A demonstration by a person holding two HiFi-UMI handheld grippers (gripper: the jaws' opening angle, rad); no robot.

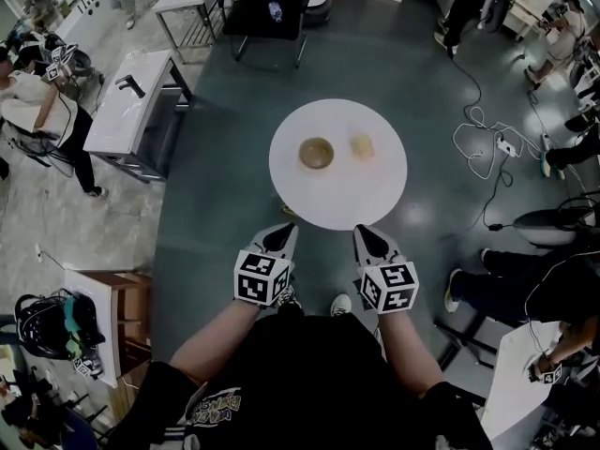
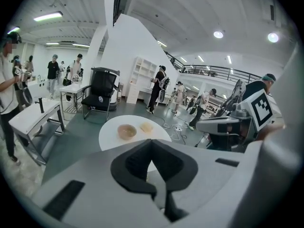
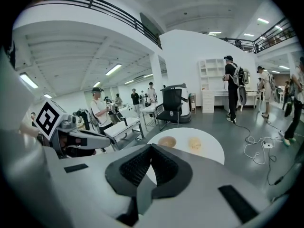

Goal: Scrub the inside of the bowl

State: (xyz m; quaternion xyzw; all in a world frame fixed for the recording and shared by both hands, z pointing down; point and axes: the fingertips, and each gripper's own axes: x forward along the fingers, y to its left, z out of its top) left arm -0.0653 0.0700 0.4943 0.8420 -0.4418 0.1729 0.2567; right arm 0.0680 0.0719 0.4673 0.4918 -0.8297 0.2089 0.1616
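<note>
Brown bowl [image 1: 316, 153] upright on round white counter [image 1: 333, 202], yellow sponge [image 1: 362, 146] just beside it. L tool [image 1: 284, 233] & R tool [image 1: 365, 233] both pressed together, empty, at counter's near edge, apart from bowl

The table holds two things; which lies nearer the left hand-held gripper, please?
The brown bowl; the yellow sponge lies right of it, farther away.
</note>
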